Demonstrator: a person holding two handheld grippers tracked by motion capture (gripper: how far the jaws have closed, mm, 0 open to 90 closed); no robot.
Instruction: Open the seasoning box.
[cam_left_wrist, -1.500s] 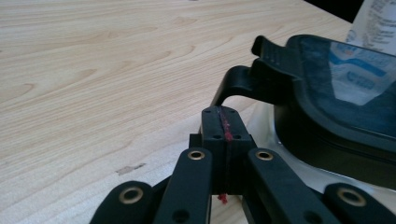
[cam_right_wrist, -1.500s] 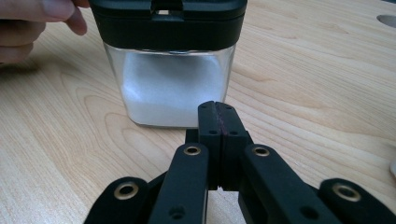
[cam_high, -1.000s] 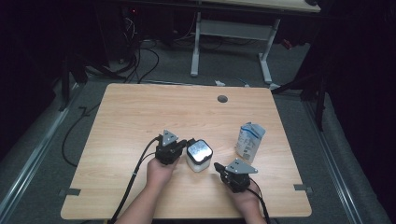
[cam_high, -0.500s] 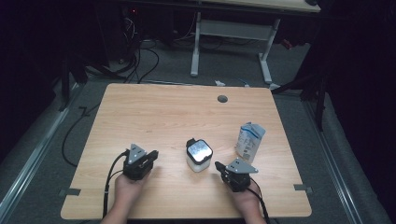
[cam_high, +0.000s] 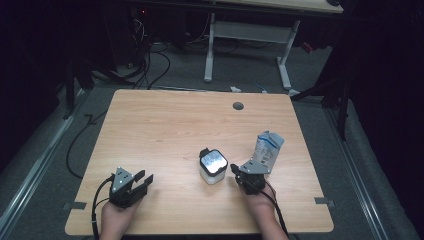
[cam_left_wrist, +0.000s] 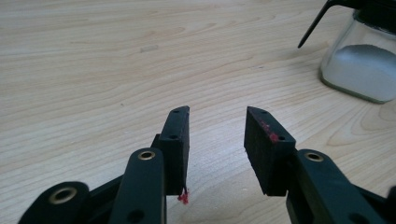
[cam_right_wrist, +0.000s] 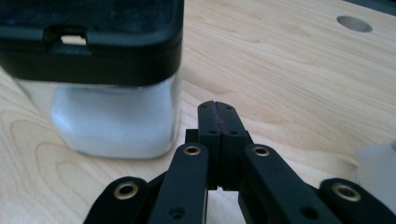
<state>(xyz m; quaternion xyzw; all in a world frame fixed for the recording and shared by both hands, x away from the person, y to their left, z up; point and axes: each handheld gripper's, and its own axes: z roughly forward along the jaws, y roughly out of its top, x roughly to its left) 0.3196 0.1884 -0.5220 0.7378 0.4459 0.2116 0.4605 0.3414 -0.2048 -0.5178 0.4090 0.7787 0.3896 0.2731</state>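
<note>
Glass jar (cam_high: 213, 167), square, with a black lid and white powder filling its lower part, stands upright near the middle of the light wooden table (cam_high: 165, 125), untouched by either claw. Just to its right the right gripper (cam_high: 239, 176) rests low on the board with its jaws pressed flat together on nothing; in the right gripper view the jar (cam_right_wrist: 105, 79) stands close ahead and to the left of those closed tips. Behind that gripper a white and blue carton-like pouch (cam_high: 266, 148) stands upright, its top crumpled. The left gripper (cam_high: 145, 180) sits well apart from the jar at the near left of the table; its jaws have just been opening and now stand parted with only bare wood between them. In the left gripper view the jar (cam_left_wrist: 364, 70) appears off to the upper right.

Judged from this layout, the jar has been set down and let go, so any placing looks finished. What may remain is work with the pouch, which neither gripper holds yet.
</note>
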